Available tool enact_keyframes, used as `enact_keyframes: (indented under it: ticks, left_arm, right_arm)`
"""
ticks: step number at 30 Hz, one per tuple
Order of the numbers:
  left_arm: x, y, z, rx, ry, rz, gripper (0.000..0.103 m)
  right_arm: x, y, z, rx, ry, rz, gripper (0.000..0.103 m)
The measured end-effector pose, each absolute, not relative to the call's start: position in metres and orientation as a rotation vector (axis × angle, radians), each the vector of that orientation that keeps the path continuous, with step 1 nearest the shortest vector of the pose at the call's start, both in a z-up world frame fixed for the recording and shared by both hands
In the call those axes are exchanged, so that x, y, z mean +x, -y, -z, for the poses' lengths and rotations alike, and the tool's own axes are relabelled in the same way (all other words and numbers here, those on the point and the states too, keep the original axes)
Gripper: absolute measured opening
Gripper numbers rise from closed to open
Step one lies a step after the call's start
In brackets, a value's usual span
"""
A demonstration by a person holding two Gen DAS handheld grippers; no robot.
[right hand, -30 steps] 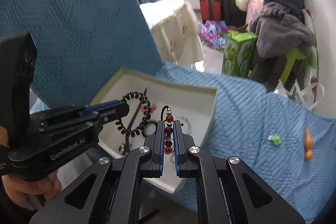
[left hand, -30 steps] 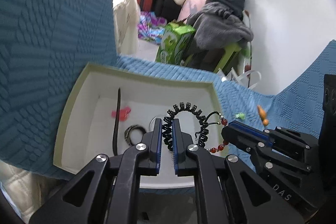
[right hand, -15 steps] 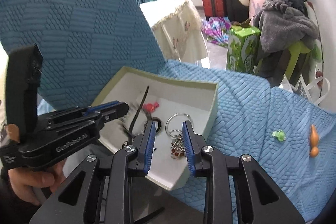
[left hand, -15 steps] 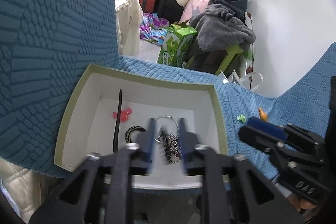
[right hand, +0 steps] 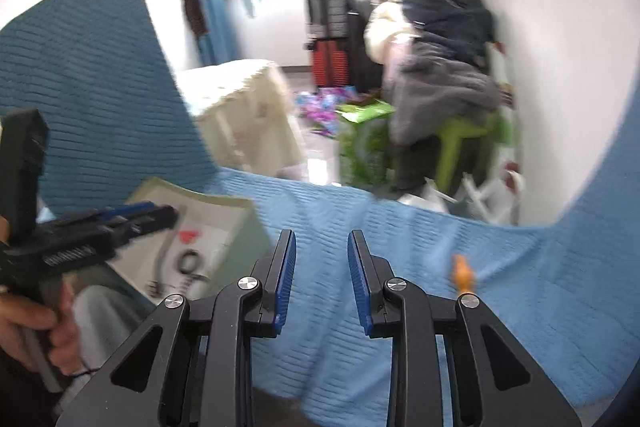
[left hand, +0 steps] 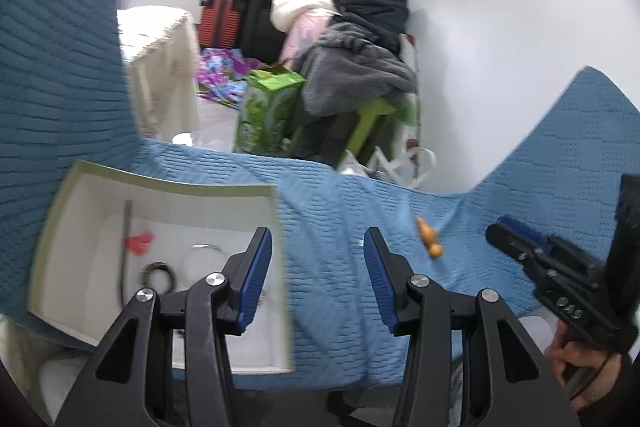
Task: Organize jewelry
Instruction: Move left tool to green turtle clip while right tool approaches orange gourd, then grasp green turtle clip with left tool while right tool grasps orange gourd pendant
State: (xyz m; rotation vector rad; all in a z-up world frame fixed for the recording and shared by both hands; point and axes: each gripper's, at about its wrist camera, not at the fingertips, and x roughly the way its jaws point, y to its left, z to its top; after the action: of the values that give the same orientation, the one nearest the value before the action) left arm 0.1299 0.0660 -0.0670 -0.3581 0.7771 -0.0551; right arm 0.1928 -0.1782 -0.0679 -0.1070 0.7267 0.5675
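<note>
Box (left hand: 276,211) contents blurred, bracelets indistinct

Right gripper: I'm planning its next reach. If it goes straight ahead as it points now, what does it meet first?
Probably only the blue blanket; the right gripper is open, and the orange piece lies off to its right.

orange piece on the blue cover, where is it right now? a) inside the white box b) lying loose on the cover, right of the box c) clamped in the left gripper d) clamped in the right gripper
b: the orange piece lies on the blue cover, outside the white box, and both the left gripper and the right gripper are open and hold nothing.
</note>
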Motion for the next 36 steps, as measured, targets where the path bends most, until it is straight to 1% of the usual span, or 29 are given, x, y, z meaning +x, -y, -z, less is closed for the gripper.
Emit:
enact_keyframes:
  ticks: [5, 11, 18, 24, 32, 36]
  left_arm:
    - [0.142, -0.029, 0.08, -0.359, -0.787, 0.109, 0.049]
    - [0.17, 0.016, 0.113, -0.365, -0.841, 0.156, 0.048]
    - [0.2, 0.034, 0.146, -0.379, -0.897, 0.146, 0.047]
    - [0.23, 0.045, 0.179, -0.372, -0.957, 0.121, 0.041]
    - [0.257, 0.06, 0.204, -0.311, -1.013, 0.096, 0.04]
    - [0.265, 0.063, 0.208, -0.293, -1.025, 0.115, 0.04]
  right_arm:
    - [0.202, 0.225, 0.105, -0.043, -0.761, -0.468, 0.025]
    - [0.217, 0.258, 0.149, 0.021, -0.809, -0.414, 0.025]
    - [0.241, 0.269, 0.177, 0.004, -0.826, -0.432, 0.025]
    - [0.271, 0.273, 0.197, -0.002, -0.869, -0.457, 0.025]
    - [0.304, 0.269, 0.214, -0.038, -0.921, -0.461, 0.025]
    - [0.319, 0.266, 0.224, -0.055, -0.967, -0.455, 0.025]
